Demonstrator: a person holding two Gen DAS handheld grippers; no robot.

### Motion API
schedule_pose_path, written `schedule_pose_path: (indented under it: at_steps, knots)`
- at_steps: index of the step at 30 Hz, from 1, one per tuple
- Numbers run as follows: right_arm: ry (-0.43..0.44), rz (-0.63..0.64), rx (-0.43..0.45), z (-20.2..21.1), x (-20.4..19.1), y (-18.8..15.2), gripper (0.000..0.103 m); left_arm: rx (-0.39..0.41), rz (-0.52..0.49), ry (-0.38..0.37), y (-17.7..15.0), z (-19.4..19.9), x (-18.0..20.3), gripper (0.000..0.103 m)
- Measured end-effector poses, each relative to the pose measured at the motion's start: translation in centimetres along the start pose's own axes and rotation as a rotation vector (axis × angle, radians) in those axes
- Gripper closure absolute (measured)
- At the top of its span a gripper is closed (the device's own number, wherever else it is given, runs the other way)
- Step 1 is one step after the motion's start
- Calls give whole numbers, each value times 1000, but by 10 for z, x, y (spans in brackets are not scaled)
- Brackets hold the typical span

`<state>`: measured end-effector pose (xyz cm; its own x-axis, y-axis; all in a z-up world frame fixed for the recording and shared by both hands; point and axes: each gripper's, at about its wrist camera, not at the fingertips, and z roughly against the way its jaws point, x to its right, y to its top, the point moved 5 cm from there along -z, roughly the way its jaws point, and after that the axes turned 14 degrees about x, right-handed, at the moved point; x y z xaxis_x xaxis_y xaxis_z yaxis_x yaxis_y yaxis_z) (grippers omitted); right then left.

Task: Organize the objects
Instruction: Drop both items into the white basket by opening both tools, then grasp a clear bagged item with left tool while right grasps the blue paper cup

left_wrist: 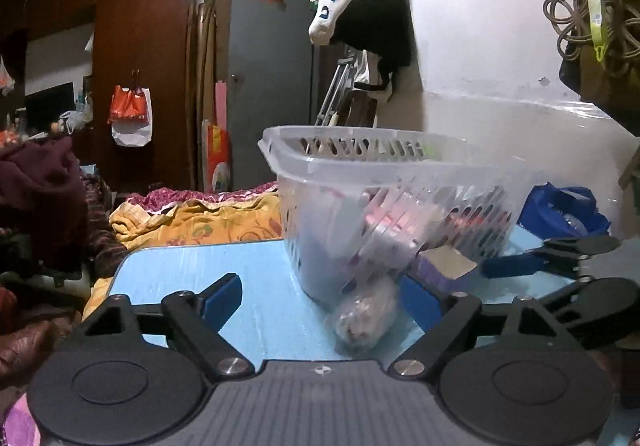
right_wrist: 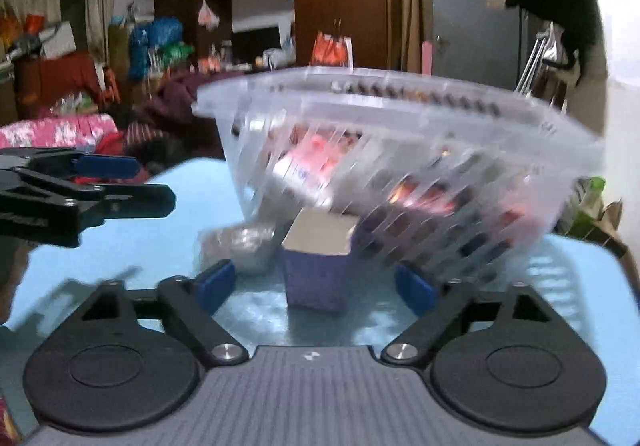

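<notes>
1. The left gripper [left_wrist: 320, 300] has its jaws apart with nothing pressed between the pads. In its own view a wrapped bundle [left_wrist: 366, 316] lies on the blue table [left_wrist: 192, 274] just inside its right finger [left_wrist: 418, 302], close ahead and a little right of centre.
2. The bundle's long axis runs roughly away from this gripper, slanting up to the right until it tucks under the basket [left_wrist: 360, 165].
3. The basket, clear and slatted, sits tilted, its base propped on the bundle and the box [right_wrist: 318, 268]; packets show through its wall, too blurred to name.
4. The box stands upright, dead ahead of the right gripper [right_wrist: 316, 284], between its parted fingers and apparently untouched. Its far top edge meets the basket wall.
5. The right gripper is empty too, jaws apart.
6. Judgement: each hand has its own target, left nearer the bundle, right nearer the box. Pulling either out will likely drop the basket.
</notes>
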<state>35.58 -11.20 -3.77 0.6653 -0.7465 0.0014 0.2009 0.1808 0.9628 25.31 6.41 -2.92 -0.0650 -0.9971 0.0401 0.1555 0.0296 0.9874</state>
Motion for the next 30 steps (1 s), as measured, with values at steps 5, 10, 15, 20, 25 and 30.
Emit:
schedule_pose_path:
  at_steps: [5, 10, 15, 20, 25, 30]
  knots:
    - [-13, -25, -26, -12, 1, -3, 59, -40, -29, -28, -8, -9, 7, 14]
    - [-28, -49, 18, 23, 17, -9, 60, -94, -87, -74, -15, -25, 30, 14]
    - [-42, -110, 90, 60, 40, -13, 60, -165, -103, -73, -24, -45, 45, 21]
    - [-32, -119, 126, 69, 46, -13, 60, -197, -123, -42, -32, -48, 50, 48]
    - [-29, -146, 170, 74, 50, -12, 60, -102, -66, -83, -25, -20, 50, 56]
    - [-39, -120, 213, 79, 47, -10, 60, -7, -26, -124, -20, 4, 56, 56]
